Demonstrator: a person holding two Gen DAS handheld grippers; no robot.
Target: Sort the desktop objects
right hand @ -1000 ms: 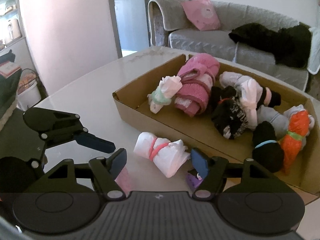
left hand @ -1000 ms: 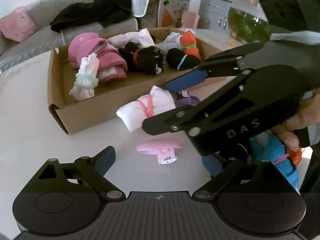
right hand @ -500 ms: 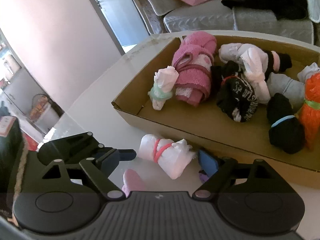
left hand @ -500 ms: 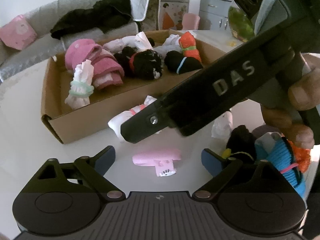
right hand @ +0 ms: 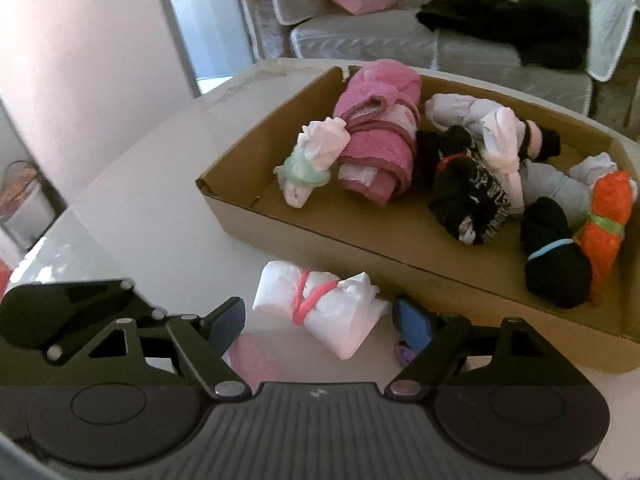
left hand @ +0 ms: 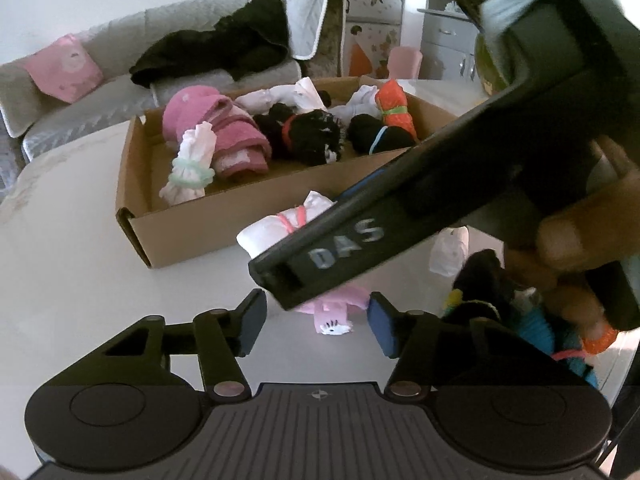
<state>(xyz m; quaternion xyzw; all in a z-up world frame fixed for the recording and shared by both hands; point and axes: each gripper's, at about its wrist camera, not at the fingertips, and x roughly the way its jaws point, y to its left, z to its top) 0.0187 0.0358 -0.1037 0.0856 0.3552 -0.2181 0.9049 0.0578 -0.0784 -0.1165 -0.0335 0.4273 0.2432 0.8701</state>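
Pink, small and soft, with a little cat face printed on its white end: a folded pink cloth piece (left hand: 334, 312) lying on the glossy white desk (left hand: 80, 272), between the pads of the left tool (left hand: 316, 322), jaws closing but not yet pressing on it, so not yet gripped. Just beyond, a rolled white cloth bundle tied with a pink elastic band (right hand: 320, 308), resting on the desk close to the box's near wall, straddled by the right tool (right hand: 316, 326), jaws also closing and short of contact as far as can be told. Beside it, partly hidden behind the right pad, a small purple object (right hand: 402, 352), too covered to identify. Off to the side in the left wrist view, more unsorted pieces: a black rolled bundle (left hand: 480, 280), a blue knitted roll with orange trim (left hand: 540, 332), and a small white bundle (left hand: 450, 252). Farther back, the shallow brown cardboard box (left hand: 192, 228), already holding a pink rolled towel (right hand: 380, 136), a white roll with a green band (right hand: 310, 164), black rolls and an orange one. Judged roughly past halfway: about eight bundles boxed, some six left on the desk, two about to be picked up.
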